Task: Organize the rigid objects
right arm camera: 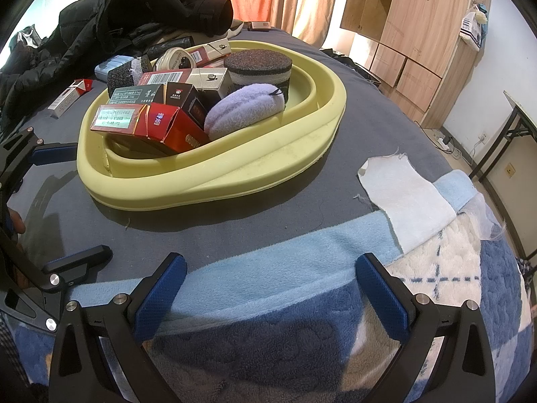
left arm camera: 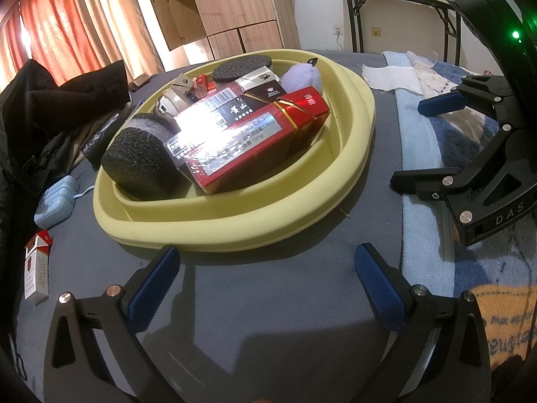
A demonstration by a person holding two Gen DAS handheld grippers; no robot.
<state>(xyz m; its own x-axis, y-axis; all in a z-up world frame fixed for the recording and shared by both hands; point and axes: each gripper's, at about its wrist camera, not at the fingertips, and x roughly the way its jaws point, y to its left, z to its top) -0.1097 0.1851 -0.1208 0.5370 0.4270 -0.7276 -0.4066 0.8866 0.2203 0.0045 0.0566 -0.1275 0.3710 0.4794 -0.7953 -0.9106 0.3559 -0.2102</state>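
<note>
Yellow rubbery basin (left arm camera: 235,231), centre frame, holds cartons, sponges and a puff; a stray cigarette pack (left arm camera: 36,270) lies lower left. Left gripper (left arm camera: 268,288) and right gripper (right arm camera: 268,292) gape wide, empty. Pack probably light, stiff, crushable: grip its narrow sides.

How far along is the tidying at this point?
Mostly done: the yellow basin already holds cartons, sponges and a purple puff. Nothing is in hand; left gripper and right gripper are both open and empty. Left over: a cigarette pack and a blue case lie outside the basin.
</note>
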